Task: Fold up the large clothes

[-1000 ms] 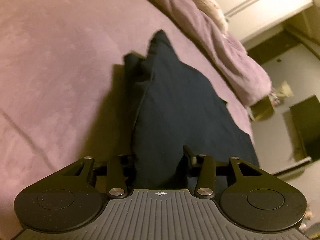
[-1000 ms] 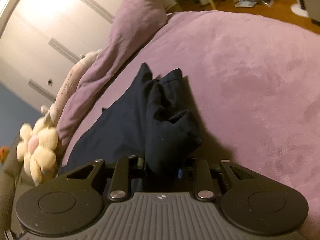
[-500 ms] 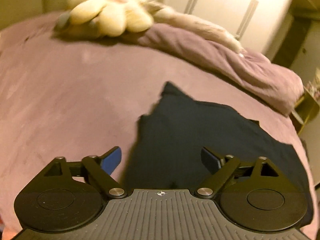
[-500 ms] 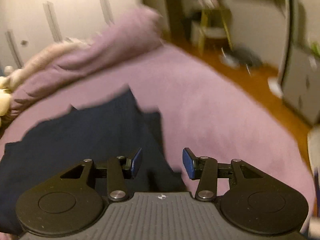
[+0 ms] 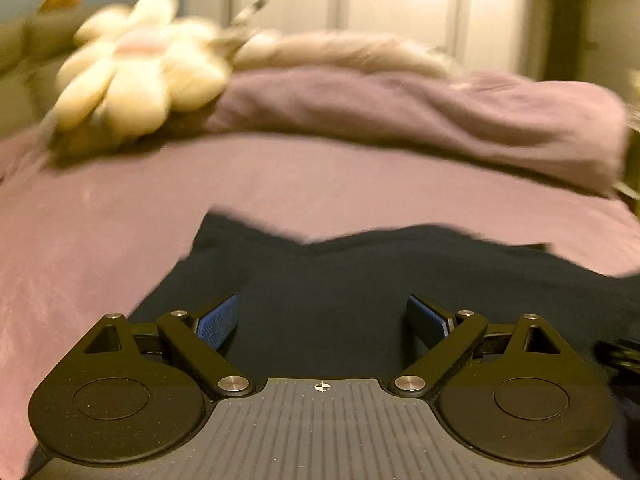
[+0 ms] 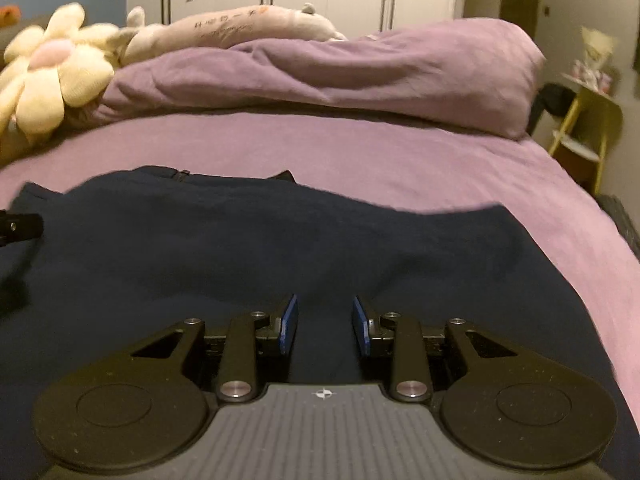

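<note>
Jaws of the left gripper (image 5: 322, 320) stand wide apart, gripping nothing. The right gripper (image 6: 325, 326) has jaws a narrower gap apart, just closing in, also pressing on nothing. Both hover over the dark navy garment (image 6: 260, 248), spread flat on the purple bed (image 6: 400, 160) near a flower plush (image 6: 48, 76).

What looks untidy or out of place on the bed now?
The dark garment lies spread, but its far edge is uneven, with corners poking up. The purple duvet is bunched beside the flower plush. Nothing looks damaged.
</note>
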The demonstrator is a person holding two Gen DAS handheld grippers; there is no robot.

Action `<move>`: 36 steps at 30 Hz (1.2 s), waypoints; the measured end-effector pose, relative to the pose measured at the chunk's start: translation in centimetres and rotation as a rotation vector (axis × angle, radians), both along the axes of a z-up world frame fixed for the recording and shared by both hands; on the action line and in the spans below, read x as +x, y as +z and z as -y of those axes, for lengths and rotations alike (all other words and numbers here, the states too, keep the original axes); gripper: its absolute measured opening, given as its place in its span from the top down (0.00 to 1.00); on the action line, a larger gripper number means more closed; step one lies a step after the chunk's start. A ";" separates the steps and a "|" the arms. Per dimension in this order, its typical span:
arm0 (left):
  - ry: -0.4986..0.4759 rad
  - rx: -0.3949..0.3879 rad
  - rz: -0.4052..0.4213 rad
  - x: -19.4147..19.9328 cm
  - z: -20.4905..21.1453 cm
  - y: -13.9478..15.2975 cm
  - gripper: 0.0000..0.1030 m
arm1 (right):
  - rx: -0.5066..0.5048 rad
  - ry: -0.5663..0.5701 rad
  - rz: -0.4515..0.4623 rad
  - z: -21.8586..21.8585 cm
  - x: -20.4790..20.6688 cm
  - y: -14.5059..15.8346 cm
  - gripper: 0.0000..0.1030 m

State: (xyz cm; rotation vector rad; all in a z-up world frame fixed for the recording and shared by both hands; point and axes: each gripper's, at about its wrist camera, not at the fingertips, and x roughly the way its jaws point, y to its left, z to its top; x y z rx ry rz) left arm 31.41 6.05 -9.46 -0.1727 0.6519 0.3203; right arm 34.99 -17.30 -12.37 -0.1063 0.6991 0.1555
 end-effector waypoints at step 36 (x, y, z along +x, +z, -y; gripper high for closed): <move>-0.010 0.014 -0.084 -7.8 -4.2 0.1 0.04 | 0.221 -0.325 0.051 13.7 -14.5 2.5 0.36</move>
